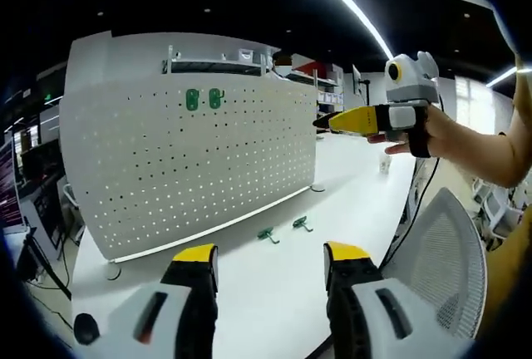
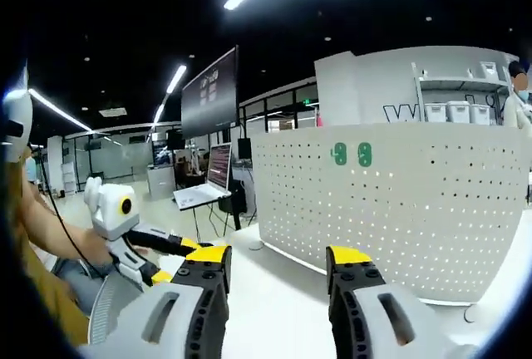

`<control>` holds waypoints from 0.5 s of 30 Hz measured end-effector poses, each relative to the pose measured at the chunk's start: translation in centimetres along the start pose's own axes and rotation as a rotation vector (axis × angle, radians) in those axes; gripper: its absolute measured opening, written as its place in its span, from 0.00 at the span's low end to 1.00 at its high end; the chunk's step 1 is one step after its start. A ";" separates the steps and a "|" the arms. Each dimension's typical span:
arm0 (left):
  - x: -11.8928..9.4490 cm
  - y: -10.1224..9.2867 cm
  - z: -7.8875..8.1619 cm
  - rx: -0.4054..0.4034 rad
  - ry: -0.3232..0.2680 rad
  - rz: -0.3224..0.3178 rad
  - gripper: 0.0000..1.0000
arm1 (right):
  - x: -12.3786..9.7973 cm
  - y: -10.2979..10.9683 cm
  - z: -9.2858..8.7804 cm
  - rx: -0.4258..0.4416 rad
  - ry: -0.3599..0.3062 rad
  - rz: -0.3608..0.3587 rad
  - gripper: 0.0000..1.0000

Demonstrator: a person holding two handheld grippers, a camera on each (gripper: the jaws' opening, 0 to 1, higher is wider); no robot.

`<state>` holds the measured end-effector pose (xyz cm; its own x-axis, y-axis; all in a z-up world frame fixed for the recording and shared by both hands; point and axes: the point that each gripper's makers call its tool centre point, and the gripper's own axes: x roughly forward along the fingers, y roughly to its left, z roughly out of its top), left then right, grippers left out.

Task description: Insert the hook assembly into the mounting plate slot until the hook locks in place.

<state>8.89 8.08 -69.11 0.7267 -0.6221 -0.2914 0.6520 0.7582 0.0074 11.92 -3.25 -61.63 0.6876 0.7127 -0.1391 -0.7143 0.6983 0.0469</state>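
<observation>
A white perforated mounting plate (image 1: pixel 191 168) stands upright on the white table (image 1: pixel 274 292), with two green hooks (image 1: pixel 204 99) hung near its top. Two more green hook assemblies (image 1: pixel 266 233) (image 1: pixel 302 223) lie on the table by its foot. My left gripper (image 1: pixel 270 258) is open and empty, well short of them. A hand holds my right gripper (image 1: pixel 332 120) in the air beside the plate's right end, seen side-on. In the right gripper view, the right gripper (image 2: pixel 278 258) is open and empty, facing the plate (image 2: pixel 399 209) and its two hung hooks (image 2: pixel 352 154). The left gripper (image 2: pixel 184 247) shows at lower left.
A grey mesh chair back (image 1: pixel 440 251) stands at the table's right edge. A cable runs down by the chair. A laptop (image 2: pixel 199 194) and a large dark monitor (image 2: pixel 212 93) stand behind the plate's end. Shelves with white bins (image 2: pixel 457 110) rise behind the plate.
</observation>
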 end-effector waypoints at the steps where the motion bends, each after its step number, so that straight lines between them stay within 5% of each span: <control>1: 0.1 0.0 0.0 0.001 -0.002 -0.002 0.53 | -0.2 0.0 -0.2 -0.006 0.007 -0.001 0.48; 15: 0.7 -1.3 1.1 0.027 -0.013 -0.038 0.53 | -2.9 -0.2 -3.3 0.004 0.103 -0.039 0.57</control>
<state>8.80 6.47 -68.25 0.7037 -0.6531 -0.2798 0.6847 0.7285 0.0219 9.69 -5.69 -64.55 0.6977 0.6744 -0.2415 -0.6865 0.7258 0.0435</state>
